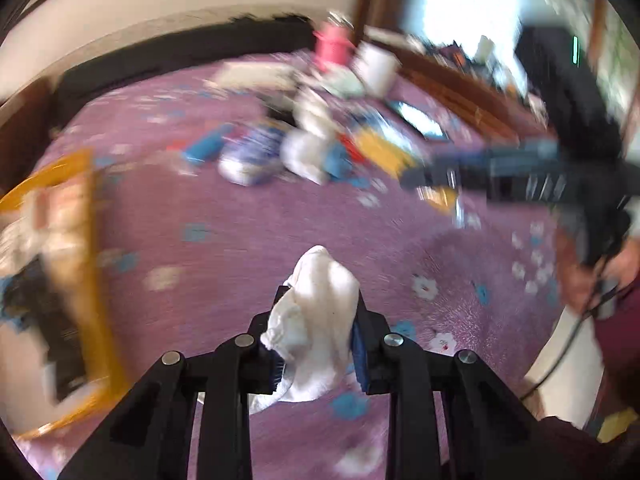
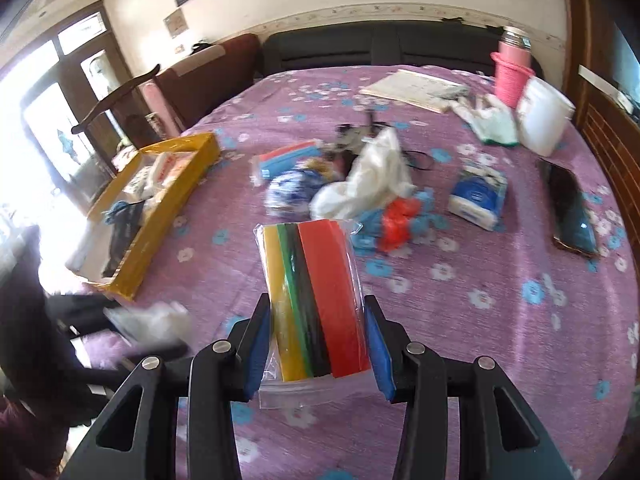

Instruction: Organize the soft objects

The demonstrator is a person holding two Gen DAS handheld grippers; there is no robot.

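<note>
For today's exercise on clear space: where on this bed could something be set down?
Bare bedspread lies in front of the central pile, from the yellow box across to the dark phone. The pile and the far corner by the pink flask are crowded.

The left gripper [image 1: 318, 320] points forward and downward, its two black fingers drawn close together and clamped on a white sock [image 1: 316, 320], the blue pads [image 1: 359, 354] pressing the fabric from both sides. The right gripper [image 2: 316, 332] points likewise forward and downward, its jaws set moderately apart and closed against the two sides of a clear packet of coloured strips [image 2: 316, 300], blue pads [image 2: 378, 352] in contact. In the left wrist view the right gripper [image 1: 416, 178] appears blurred, borne by a hand [image 1: 592, 276].
</note>
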